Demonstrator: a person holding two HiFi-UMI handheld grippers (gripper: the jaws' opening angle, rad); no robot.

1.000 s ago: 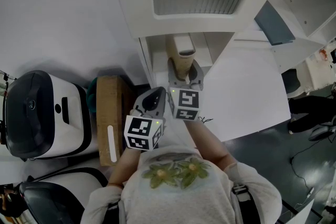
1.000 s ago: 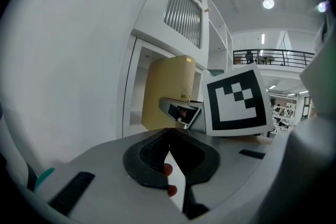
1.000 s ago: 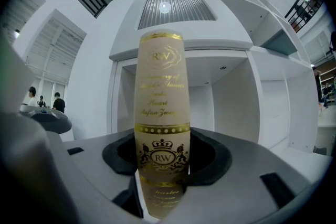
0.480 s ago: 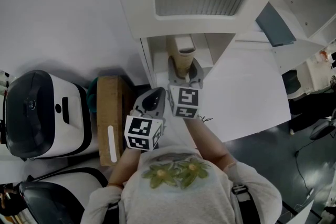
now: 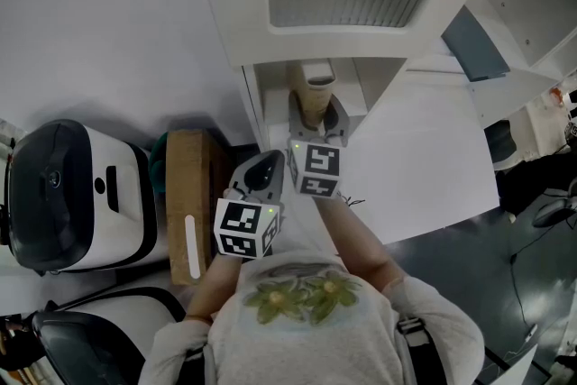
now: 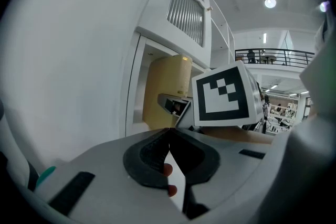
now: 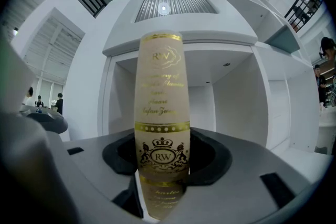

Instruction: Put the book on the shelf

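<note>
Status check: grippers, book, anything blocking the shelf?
Right gripper shut on book, spine upright, facing the open shelf bay. Left gripper shut, empty, behind the right. Nothing seen blocking the bay.

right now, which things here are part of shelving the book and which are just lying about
Part of the job:
book, gripped by the right gripper
open shelf ahead of it

Just lying about:
brown box
black-and-white case beside it
left gripper, shut and empty
</note>
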